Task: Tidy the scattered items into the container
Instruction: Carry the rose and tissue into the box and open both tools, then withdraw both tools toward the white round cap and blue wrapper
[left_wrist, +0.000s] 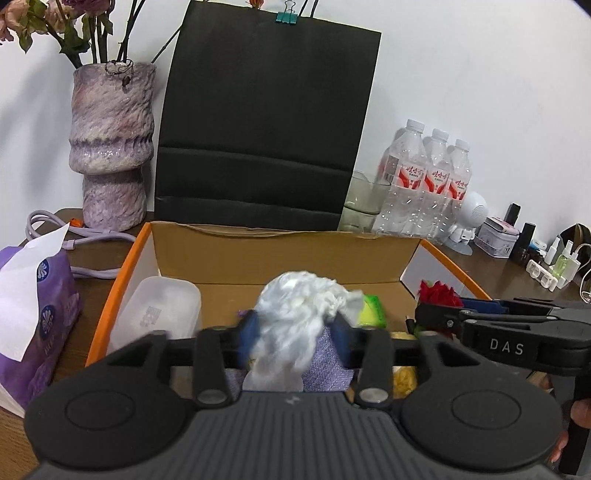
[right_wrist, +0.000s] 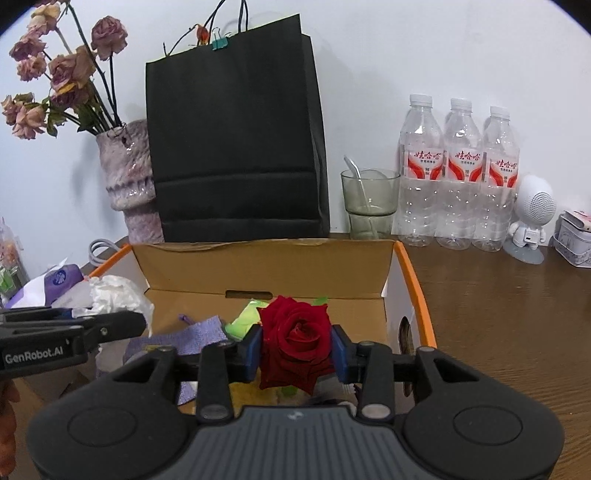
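Our left gripper (left_wrist: 295, 332) has its two blue pads spread a bit. The crumpled white plastic wad (left_wrist: 299, 302) sits between them, but we can see purple cloth in the gap beside one pad, so the wad looks loose, not squeezed. It is over the inside of the open brown cardboard box with orange edges (left_wrist: 258, 258).

Our right gripper (right_wrist: 297, 347) is pinching the dark red rose bloom (right_wrist: 295, 332). Both blue pads touch its petals. The rose is also over the inside of the box, nearer its right wall.

Down in the box lie a clear plastic tub (left_wrist: 159, 314), a soft purple cloth (left_wrist: 325, 365) and a bright green packet (left_wrist: 373, 310). A purple pack of tissues (left_wrist: 33, 314) stands just left of the box. A tall black paper bag (left_wrist: 266, 129) stands right behind the box. A green glass with a spoon (right_wrist: 369, 199) stands behind the box's right corner.

What could go wrong? The wad is light and puffy. We think it could stick to a pad and not drop. It could also bounce off the tub and roll out. The rose is soft, so a hard squeeze may crush its petals. Our two grippers are near each other over the box, so they might bump.
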